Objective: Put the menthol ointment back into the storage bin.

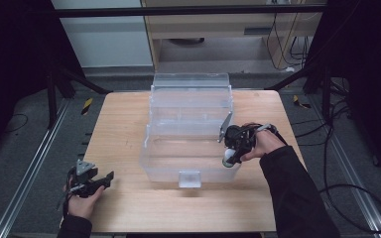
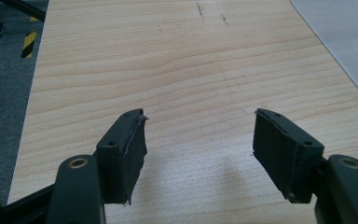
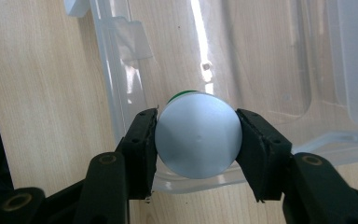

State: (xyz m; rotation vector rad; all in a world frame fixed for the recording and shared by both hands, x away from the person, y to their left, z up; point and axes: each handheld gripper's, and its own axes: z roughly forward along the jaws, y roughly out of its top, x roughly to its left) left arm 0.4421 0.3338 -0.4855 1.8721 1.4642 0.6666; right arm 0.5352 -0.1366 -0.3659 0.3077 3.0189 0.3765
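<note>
A clear plastic storage box (image 1: 191, 130) stands open in the middle of the wooden table, its lid tipped up at the back. My right gripper (image 1: 229, 157) hangs over the box's front right corner, shut on a silver can (image 3: 197, 136) with a green rim at its far end; the can's round base faces the camera. The box's front rim (image 3: 121, 121) lies just below the can. My left gripper (image 1: 106, 178) rests near the table's front left corner, open, with bare wood between its pads (image 2: 131, 154).
A small clear latch tab (image 1: 189, 178) sticks out from the box's front wall. The table (image 1: 124, 124) has bare wood left of the box and along the front edge. Cables trail on the floor at the right. Dark frame legs stand at both back corners.
</note>
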